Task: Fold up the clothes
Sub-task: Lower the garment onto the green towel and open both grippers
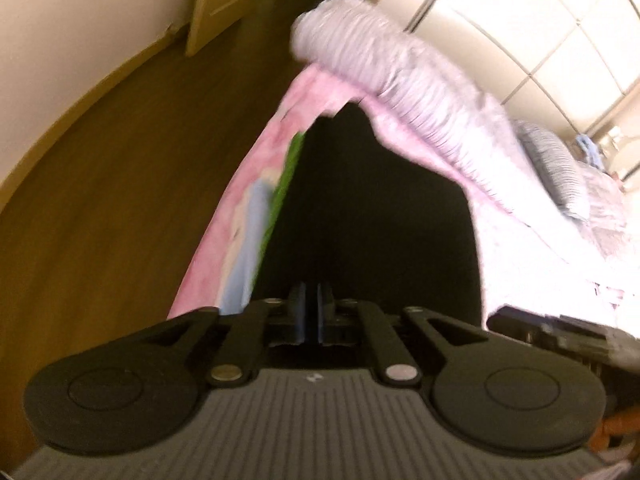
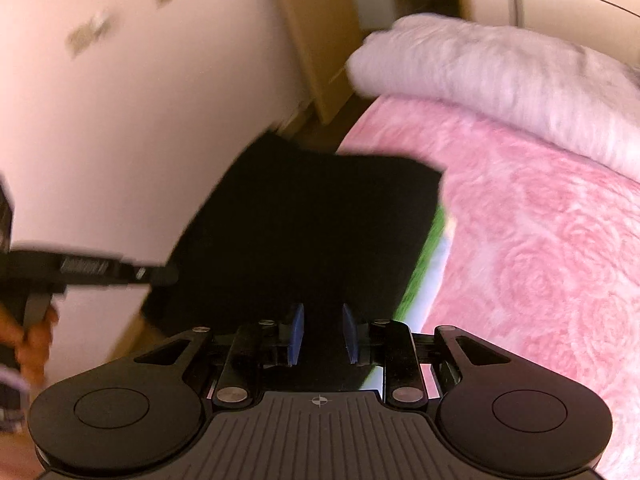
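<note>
- Bedroom setting: a pink blanket (image 2: pixel 540 240) covers the bed, with a wooden floor (image 1: pixel 120 200) and pale wall (image 2: pixel 160 120) beyond its edge.
- Left gripper (image 1: pixel 311 312): its blue pads (image 1: pixel 298 312) sit almost together, only a sliver between them, and the dark garment (image 1: pixel 372 208) starts right at them. I judge it is clamped on the cloth's near edge, though blur keeps the bite itself from showing clearly.
- Right gripper (image 2: pixel 320 336): its pads (image 2: pixel 297 334) stand clearly apart with dark cloth seen in the gap. Whether they are pinching anything cannot be told; they look parted.
- Garment: a black piece lying on the blanket near the bed's floor-side edge. In the right view it reads as a flat, roughly four-sided panel with a straight far edge, so it may already be folded at least once, but that is a guess.
- Long axis: as far as the views show, it runs from the grippers away toward the rolled quilt (image 2: pixel 500 76) at the far side of the blanket, narrowing that way in the left view.
- Beneath the garment's side a green and pale-blue print (image 2: pixel 430 248) shows.
- Progress: judged mid-task; the cloth is laid out and gripped at the near edge, and a further fold toward the quilt looks outstanding.
- In the right view the left gripper's handle and the person's hand (image 2: pixel 32 336) appear left of the garment.
</note>
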A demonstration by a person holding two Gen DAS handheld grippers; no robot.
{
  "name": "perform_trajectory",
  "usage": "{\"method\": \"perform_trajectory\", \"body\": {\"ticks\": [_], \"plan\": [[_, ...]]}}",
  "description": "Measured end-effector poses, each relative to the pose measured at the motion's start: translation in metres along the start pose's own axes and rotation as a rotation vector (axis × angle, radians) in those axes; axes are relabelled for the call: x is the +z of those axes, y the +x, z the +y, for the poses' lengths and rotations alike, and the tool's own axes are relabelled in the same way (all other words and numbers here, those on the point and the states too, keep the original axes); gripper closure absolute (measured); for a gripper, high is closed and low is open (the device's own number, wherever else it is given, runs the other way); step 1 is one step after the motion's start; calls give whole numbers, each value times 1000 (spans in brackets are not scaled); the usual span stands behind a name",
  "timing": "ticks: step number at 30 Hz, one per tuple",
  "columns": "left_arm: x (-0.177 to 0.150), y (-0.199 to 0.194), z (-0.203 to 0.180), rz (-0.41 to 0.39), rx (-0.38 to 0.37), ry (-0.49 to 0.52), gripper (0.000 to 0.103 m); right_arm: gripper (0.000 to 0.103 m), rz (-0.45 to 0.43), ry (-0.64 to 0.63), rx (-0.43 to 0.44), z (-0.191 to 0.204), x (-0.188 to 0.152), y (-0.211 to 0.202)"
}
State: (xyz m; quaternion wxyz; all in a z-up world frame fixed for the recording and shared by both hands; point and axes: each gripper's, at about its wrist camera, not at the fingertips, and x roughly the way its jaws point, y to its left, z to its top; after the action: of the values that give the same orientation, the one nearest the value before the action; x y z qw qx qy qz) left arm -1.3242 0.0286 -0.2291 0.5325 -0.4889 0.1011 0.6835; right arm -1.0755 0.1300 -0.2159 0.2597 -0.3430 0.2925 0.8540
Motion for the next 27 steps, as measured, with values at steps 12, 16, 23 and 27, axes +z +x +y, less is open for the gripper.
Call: {"method": "perform_trajectory", "body": {"ticks": [12,16,23,27], "plan": [[55,83,-2,-10,17,72,99,77,14,145,-27,-26,41,59],[54,94,10,-13,16,52,98,75,27,69,-25,-17,41,65],[46,52,-1,-42,2,49,99,75,-16,69,42,-21,28,26],[17,13,-10,-39,-15,38,98,75,0,11,68,-11,3,-6]]}}
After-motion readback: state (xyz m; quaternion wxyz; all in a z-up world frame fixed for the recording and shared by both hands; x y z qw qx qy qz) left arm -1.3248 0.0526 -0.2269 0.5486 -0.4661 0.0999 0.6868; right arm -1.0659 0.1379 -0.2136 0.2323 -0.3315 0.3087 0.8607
